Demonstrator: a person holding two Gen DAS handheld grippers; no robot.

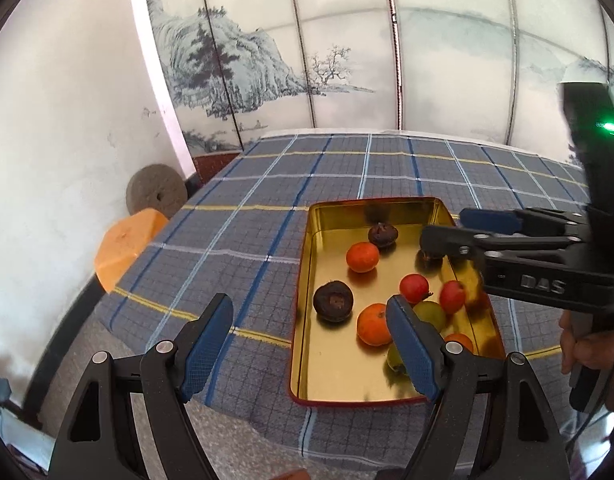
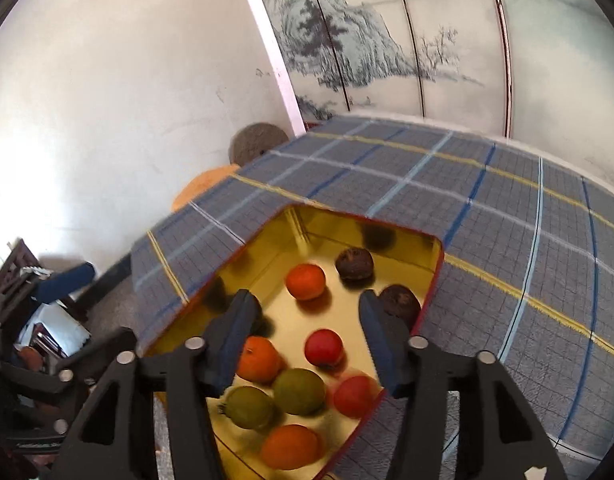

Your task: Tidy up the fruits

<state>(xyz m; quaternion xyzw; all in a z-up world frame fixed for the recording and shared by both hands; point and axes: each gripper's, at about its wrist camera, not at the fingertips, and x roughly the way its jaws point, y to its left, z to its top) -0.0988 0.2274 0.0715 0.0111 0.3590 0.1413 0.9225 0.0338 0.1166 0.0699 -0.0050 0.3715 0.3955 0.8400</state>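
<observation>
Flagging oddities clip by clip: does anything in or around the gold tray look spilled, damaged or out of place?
Nothing is spilled: every fruit lies inside the gold tray, none on the plaid tablecloth. The dark brown fruits look shrivelled beside the bright oranges; whether they are spoiled, or how many there are, I cannot tell.

A table under a grey-blue plaid cloth [image 1: 267, 200] with yellow, white and blue stripes fills the middle of the room. Behind its far edge stands a folding screen [image 1: 307, 60] painted with an ink landscape of mountains, pines and water, and to the left rises a white plastered wall [image 1: 67, 140], scuffed in places and brightly lit. At the wall's foot a round grey millstone [image 1: 157, 196] leans, with an orange stool [image 1: 125, 248] just nearer.
</observation>
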